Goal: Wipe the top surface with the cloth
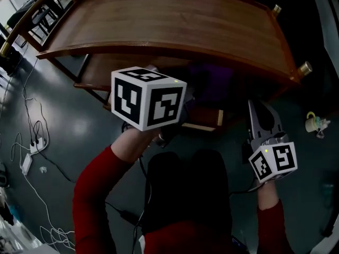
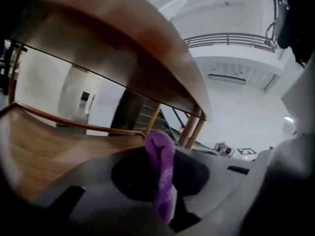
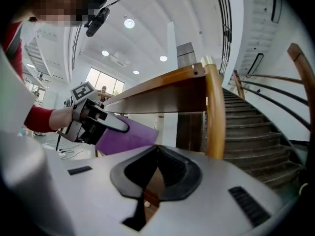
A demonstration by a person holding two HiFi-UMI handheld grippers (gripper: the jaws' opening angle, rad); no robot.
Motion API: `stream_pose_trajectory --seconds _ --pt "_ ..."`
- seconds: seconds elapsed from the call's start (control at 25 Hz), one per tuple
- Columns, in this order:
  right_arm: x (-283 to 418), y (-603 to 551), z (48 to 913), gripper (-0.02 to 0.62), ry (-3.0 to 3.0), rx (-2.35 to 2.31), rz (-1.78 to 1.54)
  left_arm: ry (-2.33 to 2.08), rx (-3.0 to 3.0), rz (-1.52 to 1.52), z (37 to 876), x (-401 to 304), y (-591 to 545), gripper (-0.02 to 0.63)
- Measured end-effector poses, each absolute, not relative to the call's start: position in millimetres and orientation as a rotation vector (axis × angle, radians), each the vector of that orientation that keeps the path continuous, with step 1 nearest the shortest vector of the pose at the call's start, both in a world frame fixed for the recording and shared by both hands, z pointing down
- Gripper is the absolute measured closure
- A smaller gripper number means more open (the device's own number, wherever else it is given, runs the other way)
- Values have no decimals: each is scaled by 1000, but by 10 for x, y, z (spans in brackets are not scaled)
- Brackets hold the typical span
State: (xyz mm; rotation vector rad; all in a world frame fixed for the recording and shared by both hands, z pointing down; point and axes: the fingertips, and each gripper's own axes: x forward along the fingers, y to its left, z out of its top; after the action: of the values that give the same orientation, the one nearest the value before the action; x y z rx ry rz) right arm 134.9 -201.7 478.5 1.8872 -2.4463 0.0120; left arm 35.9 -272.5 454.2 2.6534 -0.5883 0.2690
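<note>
The curved wooden table (image 1: 175, 20) takes up most of the scene, and its top is bare, with no cloth on it yet. As I read it, the wiping has not started and this is only the carrying step. Below the top is a lower shelf (image 1: 103, 70), and the work is happening at that level. The left tongs (image 2: 158, 156) are clamped shut on the purple cloth (image 3: 130, 137), holding it under the front edge of the top, just above the shelf. The right tongs (image 3: 157, 151) hang off to the side near the table's corner post, with their jaws together and nothing between them. The cloth sticks out of the left tongs as a folded strip. Its long axis runs roughly level, away from the jaws, and its free end points toward the person's right. The next move would likely be to bring the cloth out from under the edge, lift it over the lip and press it flat on the top.
</note>
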Motion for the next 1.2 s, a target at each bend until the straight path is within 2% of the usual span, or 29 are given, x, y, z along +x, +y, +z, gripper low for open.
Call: stream_pose_trajectory --seconds 0.2,0.52,0.72,1.2 --pt "1573 -1862 4744 583 -2404 1938 -3 -430 2704 331 4781 1105 -2585 543" --pt "1626 -1809 4697 583 -2405 1937 -17 -621 2720 416 5013 1328 -2908 543" --pt "1576 -1799 4714 583 -2419 1925 -6 -841 2715 491 5139 1022 -3225 543" --pt "1257 -1897 4737 583 -2493 1847 1 -1284 2540 568 5202 -348 -3995 543"
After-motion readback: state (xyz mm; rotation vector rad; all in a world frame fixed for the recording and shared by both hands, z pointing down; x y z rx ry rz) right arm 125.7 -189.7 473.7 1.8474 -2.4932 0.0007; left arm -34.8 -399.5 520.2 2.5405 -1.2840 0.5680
